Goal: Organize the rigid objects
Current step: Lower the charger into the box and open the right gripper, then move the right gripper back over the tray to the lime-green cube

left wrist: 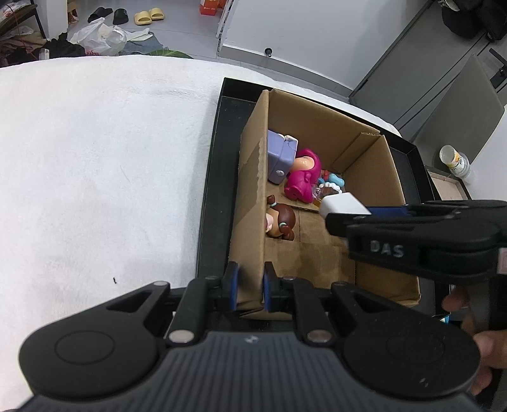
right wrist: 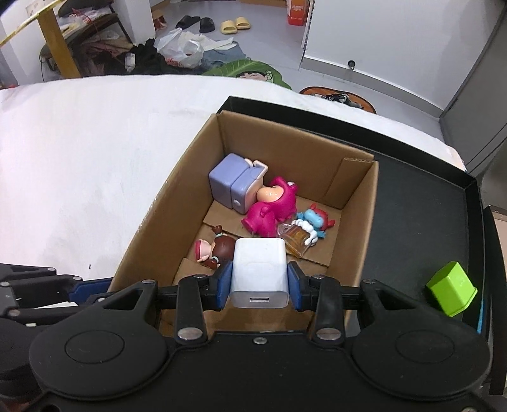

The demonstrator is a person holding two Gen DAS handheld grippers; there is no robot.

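An open brown cardboard box (right wrist: pixel 355 202) sits inside a shallow black tray (right wrist: pixel 443 222) on a white cloth-covered desk (left wrist: pixel 95 158).

The right gripper (right wrist: pixel 259 282) has its jaws clamped on a white plastic USB charger cube (right wrist: pixel 259 272), the blue pads pressing its two sides and the port facing the camera. The cube hangs above the near part of the box, over the toys on the floor of it.

The left gripper (left wrist: pixel 248 286) has its jaws shut on the box's left wall at the near corner, one blue pad on either side of the cardboard.

Inside the box, a lilac plastic toy fridge (right wrist: pixel 233 183) lies at the far left, touching a bright pink figurine (right wrist: pixel 269 209). To the right of the pink one lies a small blue and white figure (right wrist: pixel 313 222), with a clear amber bottle (right wrist: pixel 296 237) against it. A brown-haired doll figurine (right wrist: pixel 215 250) lies near the left wall, just beneath and left of the held cube.

On the tray to the right of the box, well apart from it, stands a lime green plastic block (right wrist: pixel 451 288).

Beyond the desk, the floor holds a white plastic bag (right wrist: pixel 182 47) and pairs of black and yellow slippers (right wrist: pixel 234 25).
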